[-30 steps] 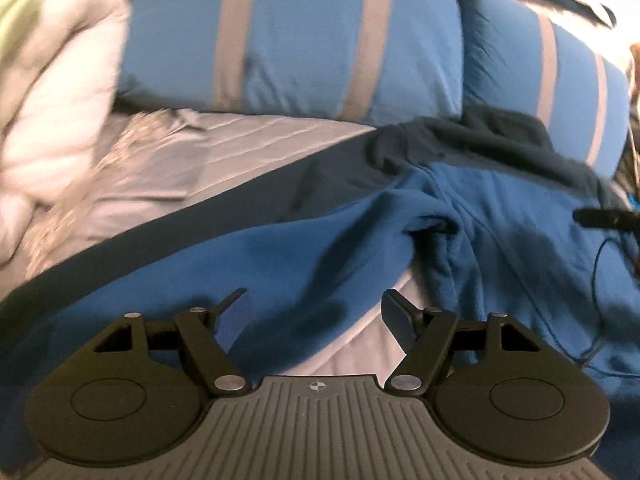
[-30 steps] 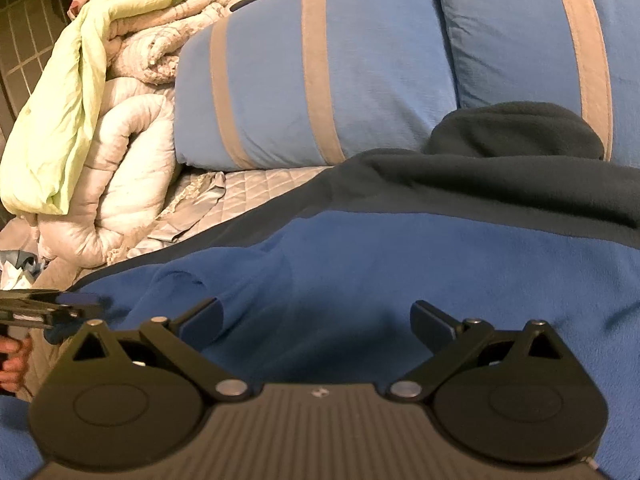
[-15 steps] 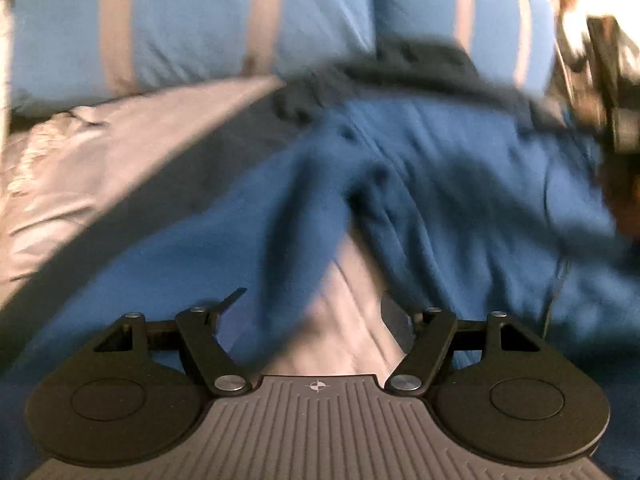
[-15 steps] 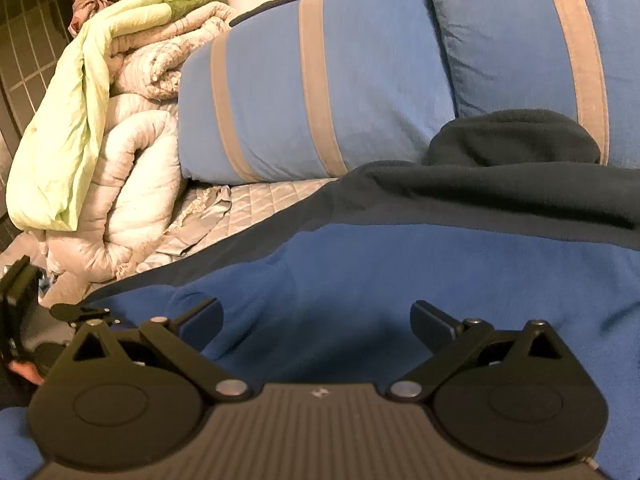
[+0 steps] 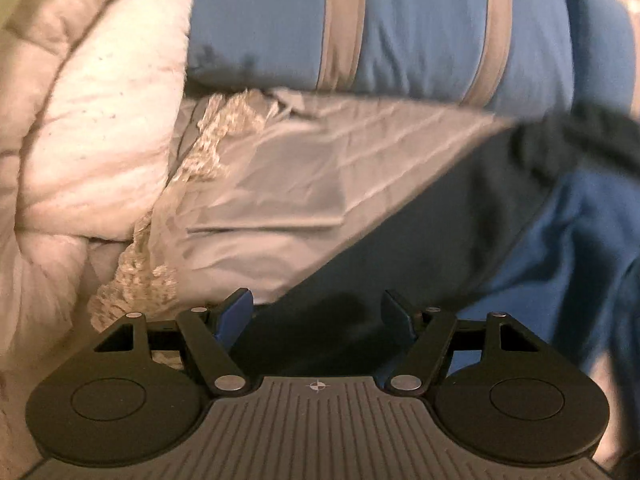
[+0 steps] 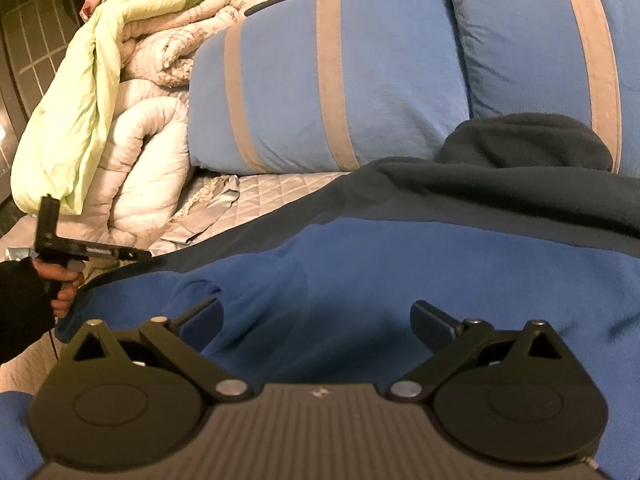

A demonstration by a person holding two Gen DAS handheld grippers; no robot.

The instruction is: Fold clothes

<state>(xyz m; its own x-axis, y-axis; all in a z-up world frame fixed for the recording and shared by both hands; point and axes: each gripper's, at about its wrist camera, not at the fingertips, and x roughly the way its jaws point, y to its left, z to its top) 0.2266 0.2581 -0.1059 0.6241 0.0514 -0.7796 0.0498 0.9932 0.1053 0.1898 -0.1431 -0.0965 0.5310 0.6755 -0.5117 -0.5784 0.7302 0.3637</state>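
Observation:
A blue fleece jacket (image 6: 400, 272) with dark navy shoulders and collar lies spread on the bed. It also shows in the left wrist view (image 5: 580, 232), where its navy sleeve (image 5: 400, 264) runs toward me. My left gripper (image 5: 318, 310) is open, low over the sleeve's edge, with the navy cloth between its fingers. The left gripper also appears in the right wrist view (image 6: 136, 256) at the far left, held by a hand. My right gripper (image 6: 316, 318) is open and empty just above the blue body of the jacket.
Two blue pillows with tan stripes (image 6: 320, 92) (image 5: 400, 28) stand behind the jacket. A pile of white and pale green quilts (image 6: 120, 112) (image 5: 80, 120) sits at the left. Grey quilted bedsheet (image 5: 300, 184) shows between them.
My left gripper has swung left, from the jacket's blue body to the navy sleeve edge near the quilts. My right gripper has hardly moved.

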